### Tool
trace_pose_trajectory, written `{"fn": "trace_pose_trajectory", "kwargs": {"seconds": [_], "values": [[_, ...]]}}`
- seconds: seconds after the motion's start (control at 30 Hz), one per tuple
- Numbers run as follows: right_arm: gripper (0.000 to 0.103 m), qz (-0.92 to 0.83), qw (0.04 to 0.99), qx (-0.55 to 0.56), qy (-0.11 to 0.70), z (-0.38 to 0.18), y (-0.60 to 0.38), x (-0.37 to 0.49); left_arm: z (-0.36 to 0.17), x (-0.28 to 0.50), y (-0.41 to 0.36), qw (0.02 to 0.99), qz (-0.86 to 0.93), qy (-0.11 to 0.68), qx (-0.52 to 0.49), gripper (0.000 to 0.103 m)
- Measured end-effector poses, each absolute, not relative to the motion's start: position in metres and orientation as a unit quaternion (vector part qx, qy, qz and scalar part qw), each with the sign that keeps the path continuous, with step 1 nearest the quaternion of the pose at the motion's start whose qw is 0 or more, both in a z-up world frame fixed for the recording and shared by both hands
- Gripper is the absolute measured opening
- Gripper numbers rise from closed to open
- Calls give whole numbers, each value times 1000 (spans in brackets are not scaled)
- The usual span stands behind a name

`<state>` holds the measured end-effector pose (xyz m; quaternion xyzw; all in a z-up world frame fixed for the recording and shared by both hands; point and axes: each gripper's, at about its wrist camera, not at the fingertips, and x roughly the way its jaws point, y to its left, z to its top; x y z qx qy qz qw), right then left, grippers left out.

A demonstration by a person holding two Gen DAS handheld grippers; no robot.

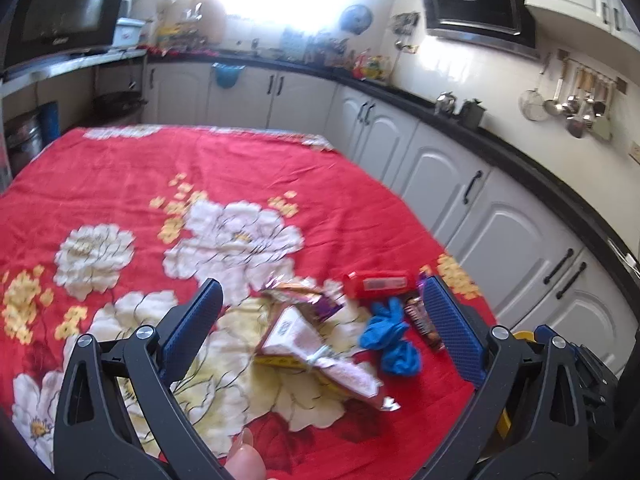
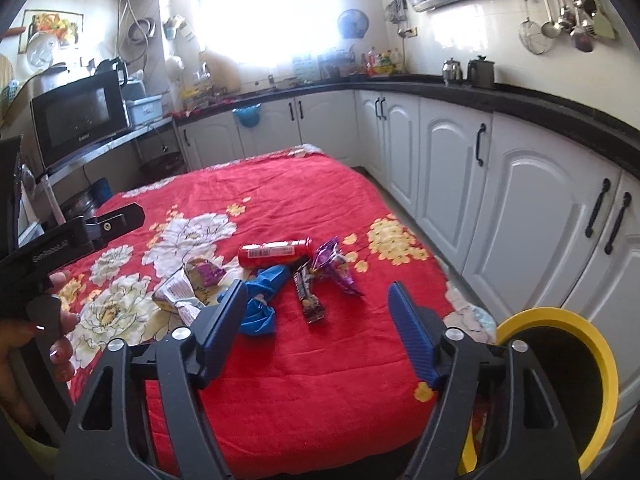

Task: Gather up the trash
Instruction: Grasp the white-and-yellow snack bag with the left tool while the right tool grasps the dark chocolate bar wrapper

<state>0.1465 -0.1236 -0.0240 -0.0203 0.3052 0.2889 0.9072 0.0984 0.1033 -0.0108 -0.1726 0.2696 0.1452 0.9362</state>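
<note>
Red floral tablecloth [image 1: 120, 168], yellow-rimmed bin [image 2: 600, 360] clear only from right wrist

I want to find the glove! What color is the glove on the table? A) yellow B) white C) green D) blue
D: the crumpled glove lying on the red tablecloth among the wrappers is blue, right beside the red bottle.

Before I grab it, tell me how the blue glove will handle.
The glove lies crumpled and limp on the cloth, so it is probably floppy and light. It will likely drape from the tongs, not roll. Thin material may slip unless pinched at a bunched fold.
</note>
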Motion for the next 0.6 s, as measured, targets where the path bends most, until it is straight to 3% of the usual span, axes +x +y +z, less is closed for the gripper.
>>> {"fn": "trace_pose_trajectory", "kwargs": {"seconds": [0.37, 0.6], "values": [[38, 314, 873, -43, 370, -63, -96, 181, -61, 94, 119, 890, 138, 333, -280, 92], [32, 313, 861, -60, 396, -86, -79, 204, -89, 103, 115, 861, 113, 372, -327, 78]]}}
